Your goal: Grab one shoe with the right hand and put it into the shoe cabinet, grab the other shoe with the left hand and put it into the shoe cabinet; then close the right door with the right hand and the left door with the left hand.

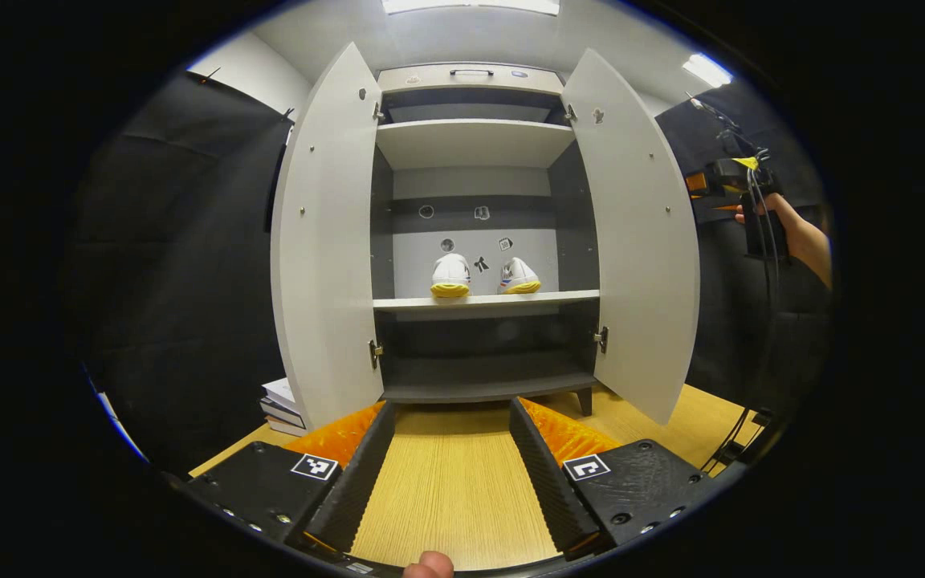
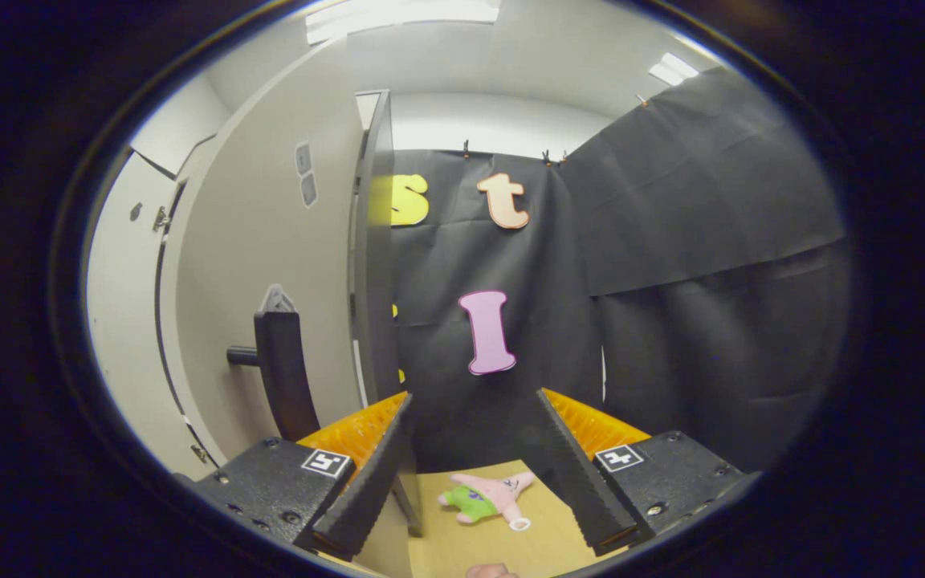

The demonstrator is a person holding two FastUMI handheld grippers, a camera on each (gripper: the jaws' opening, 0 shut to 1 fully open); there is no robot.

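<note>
Each claw [image 1: 450, 474] has ribbed fingers [image 1: 350, 482], screwed housings and square coded tags [image 1: 314, 466].

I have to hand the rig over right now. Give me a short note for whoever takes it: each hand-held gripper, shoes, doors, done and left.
Left hand-held gripper: open, empty, low over the wooden tabletop, facing the shoe cabinet.
Right hand-held gripper: open, empty, beside the right door, outside its outer face with the handle.
Shoes: both stand side by side on the middle shelf.
Done: both shoes are in.
Left: both doors stand wide open. Close the right door with the right gripper, then the left door with the left.
</note>
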